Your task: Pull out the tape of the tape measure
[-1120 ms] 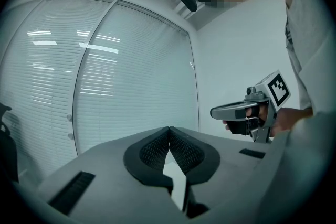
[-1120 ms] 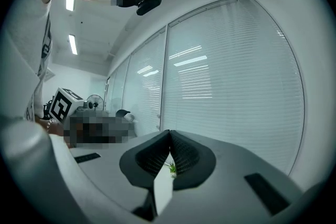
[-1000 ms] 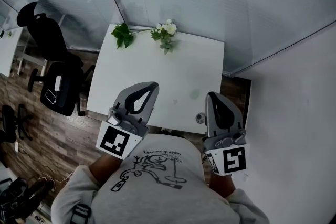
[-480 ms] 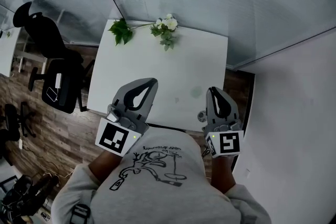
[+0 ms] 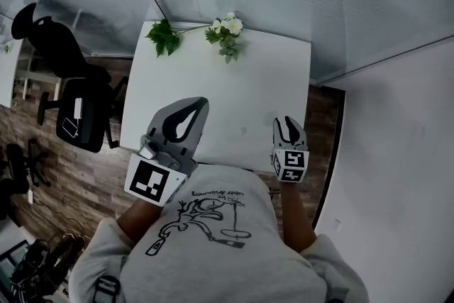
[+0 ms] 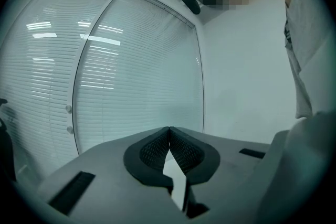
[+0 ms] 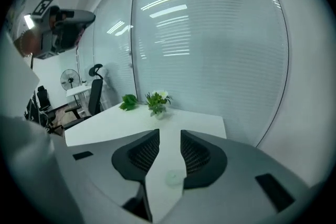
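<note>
a white rectangular table (image 5: 220, 81) fills the middle of the head view. the left grey hand-held gripper (image 6: 169, 129) points level, its jaws closed tip to tip on nothing. the right grey hand-held gripper (image 7: 169, 134) tilts down at the table; its jaws have just been opening and stand apart. a sprig of white flowers and green leaves (image 5: 225, 33) lies at the far edge. a small pale round tape measure (image 7: 172, 178) lies on the table, seen through the right gap, pads clear of it.

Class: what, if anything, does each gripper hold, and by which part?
Nothing. The grey left gripper is shut, empty; the grey right gripper has just been opening its jaws, nothing between them.
</note>
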### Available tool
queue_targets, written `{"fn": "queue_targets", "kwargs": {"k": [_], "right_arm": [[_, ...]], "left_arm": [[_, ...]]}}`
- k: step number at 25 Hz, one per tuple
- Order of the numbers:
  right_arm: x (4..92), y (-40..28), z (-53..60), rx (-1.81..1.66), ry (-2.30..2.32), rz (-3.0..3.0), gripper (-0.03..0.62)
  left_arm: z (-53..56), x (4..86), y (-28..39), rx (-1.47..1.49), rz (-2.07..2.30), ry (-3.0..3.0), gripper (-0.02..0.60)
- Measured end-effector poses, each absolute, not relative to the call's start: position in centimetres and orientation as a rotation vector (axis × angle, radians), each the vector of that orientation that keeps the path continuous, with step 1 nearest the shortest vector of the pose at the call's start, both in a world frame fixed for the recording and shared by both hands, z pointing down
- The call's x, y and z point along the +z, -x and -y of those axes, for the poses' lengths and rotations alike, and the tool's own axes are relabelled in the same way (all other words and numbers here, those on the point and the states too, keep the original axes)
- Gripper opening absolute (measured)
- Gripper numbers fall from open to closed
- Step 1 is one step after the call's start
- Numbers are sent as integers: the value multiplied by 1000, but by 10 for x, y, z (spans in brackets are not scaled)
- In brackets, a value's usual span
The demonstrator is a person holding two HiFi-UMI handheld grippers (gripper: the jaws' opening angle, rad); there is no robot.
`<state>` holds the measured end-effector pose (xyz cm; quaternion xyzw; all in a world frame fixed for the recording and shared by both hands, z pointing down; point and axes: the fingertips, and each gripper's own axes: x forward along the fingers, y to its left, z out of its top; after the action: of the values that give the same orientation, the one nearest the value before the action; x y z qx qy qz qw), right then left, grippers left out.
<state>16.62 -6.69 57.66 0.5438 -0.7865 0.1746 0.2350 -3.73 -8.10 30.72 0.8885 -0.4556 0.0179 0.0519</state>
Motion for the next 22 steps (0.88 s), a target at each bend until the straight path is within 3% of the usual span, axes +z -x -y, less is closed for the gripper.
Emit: {"fn": "queue_targets", "kwargs": {"k": [10,22], "right_arm": [[687,-169,58,650,-1440,1993,199],[755,-173,65,780,-1455,1841,239]], "left_arm": [[81,318,43,61,1377,-2688,21],[76,332,57,177,1407,-2657,21]]}}
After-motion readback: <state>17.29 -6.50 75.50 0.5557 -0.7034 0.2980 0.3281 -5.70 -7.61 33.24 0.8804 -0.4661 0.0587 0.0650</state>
